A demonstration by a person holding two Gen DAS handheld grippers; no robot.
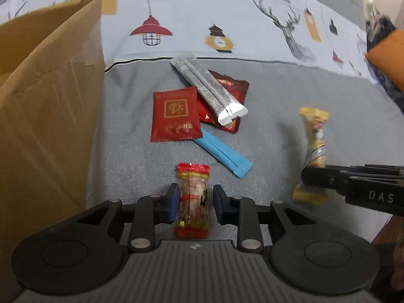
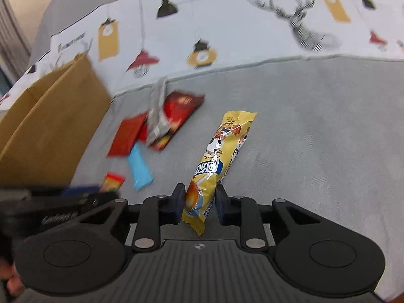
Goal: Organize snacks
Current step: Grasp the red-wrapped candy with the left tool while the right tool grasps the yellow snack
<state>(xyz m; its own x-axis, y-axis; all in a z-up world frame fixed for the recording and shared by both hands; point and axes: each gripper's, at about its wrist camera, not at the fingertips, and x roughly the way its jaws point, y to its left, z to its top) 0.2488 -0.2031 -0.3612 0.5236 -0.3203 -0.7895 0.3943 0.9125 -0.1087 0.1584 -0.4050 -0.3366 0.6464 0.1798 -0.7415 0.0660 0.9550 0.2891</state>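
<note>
My left gripper [image 1: 194, 202] is shut on a red-and-yellow wrapped snack [image 1: 193, 199], held upright between the blue pads. My right gripper [image 2: 199, 202] is shut on a long yellow snack packet [image 2: 222, 156]; the packet also shows in the left wrist view [image 1: 314, 149], with the right gripper's fingers [image 1: 328, 176] clamped low on it. On the grey bed cover lie a red sachet [image 1: 175, 115], a dark red packet [image 1: 227, 101], a silver twin stick [image 1: 209, 88] and a blue twin stick [image 1: 224, 154].
An open brown cardboard box [image 1: 50, 101] stands at the left, close beside my left gripper; it also shows in the right wrist view [image 2: 50, 126]. A patterned white sheet [image 1: 202, 25] covers the back. An orange cushion [image 1: 388, 55] is at the far right.
</note>
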